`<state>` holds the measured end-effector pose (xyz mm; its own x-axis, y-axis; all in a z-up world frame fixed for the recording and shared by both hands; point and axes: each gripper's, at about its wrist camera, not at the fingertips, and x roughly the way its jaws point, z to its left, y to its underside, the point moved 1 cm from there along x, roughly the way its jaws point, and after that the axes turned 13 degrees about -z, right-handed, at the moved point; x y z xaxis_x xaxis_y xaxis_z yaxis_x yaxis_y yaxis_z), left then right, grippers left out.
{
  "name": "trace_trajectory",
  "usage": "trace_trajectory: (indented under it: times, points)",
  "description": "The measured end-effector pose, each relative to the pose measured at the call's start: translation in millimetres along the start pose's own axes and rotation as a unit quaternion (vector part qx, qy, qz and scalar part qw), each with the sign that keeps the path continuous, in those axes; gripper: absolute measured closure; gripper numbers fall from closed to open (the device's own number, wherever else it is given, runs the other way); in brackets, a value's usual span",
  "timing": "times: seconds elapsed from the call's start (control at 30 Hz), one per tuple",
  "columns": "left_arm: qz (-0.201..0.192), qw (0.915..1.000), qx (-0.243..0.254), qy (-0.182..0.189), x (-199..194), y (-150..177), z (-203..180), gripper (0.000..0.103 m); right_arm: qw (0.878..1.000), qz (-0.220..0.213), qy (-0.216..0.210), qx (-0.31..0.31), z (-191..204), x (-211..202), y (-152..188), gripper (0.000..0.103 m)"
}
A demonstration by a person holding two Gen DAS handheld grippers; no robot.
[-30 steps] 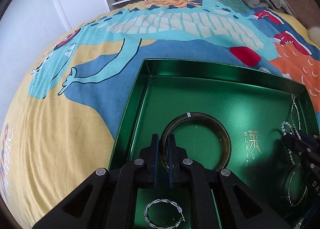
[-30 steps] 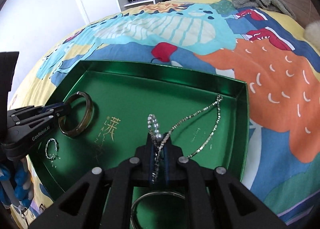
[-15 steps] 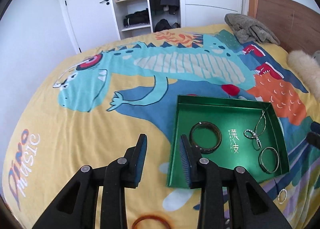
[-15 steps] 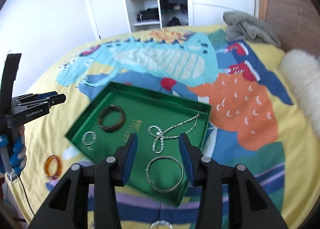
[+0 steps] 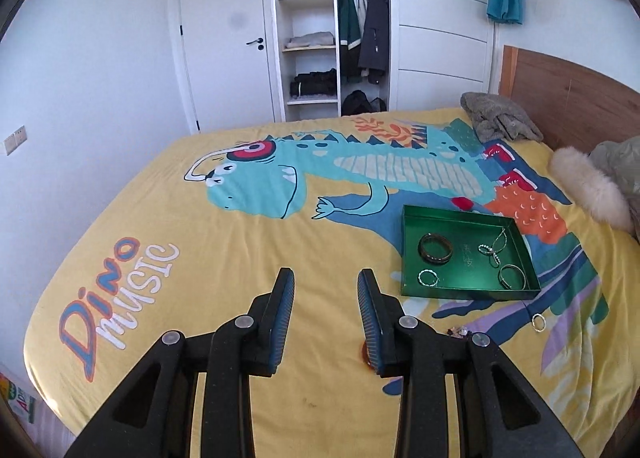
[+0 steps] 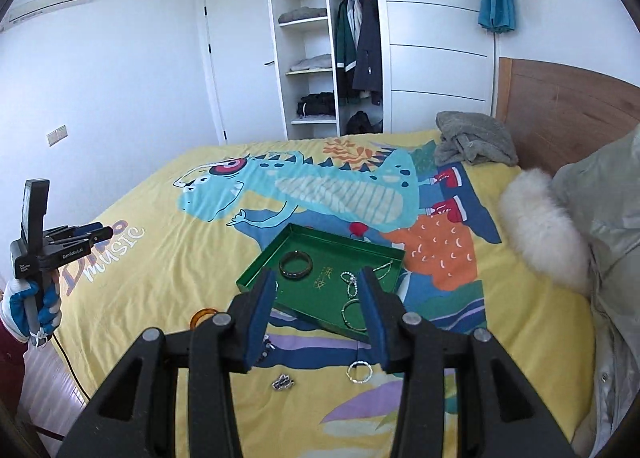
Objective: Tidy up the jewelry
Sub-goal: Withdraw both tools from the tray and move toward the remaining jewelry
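Green tray point(image 5: 408, 250) at centre right on the bed point(image 5: 240, 258), holding dark bangle point(image 5: 435, 248), necklace point(image 5: 494, 248) and two rings; left gripper point(image 5: 326, 290) and right gripper point(image 6: 316, 294) empty, jaws spread.

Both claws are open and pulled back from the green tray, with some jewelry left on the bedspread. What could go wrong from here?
1. The small silver ring and dark clump of jewelry lie on busy print on the bedspread; they may be hard to pinch cleanly from soft fabric.
2. The orange bangle is half hidden behind the right claw, so it could be missed.
3. Pressing near the green tray may tilt it on the soft bed and slide its contents.
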<state>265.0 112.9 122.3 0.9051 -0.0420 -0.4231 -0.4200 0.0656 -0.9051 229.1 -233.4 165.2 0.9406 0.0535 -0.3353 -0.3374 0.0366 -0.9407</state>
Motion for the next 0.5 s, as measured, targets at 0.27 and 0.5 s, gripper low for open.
trace_trajectory:
  times: [0.27, 0.5]
  points:
    - [-0.02, 0.9997, 0.007, 0.008, -51.8, 40.3, 18.8, 0.07, 1.0, -0.017, 0.016, 0.015, 14.1, -79.2, 24.0, 0.062]
    - [-0.01, 0.9997, 0.008, 0.022, -58.7, 79.3, 19.8, 0.063, 0.999, -0.019, 0.035, 0.031, 13.1, -109.0, 51.9, 0.062]
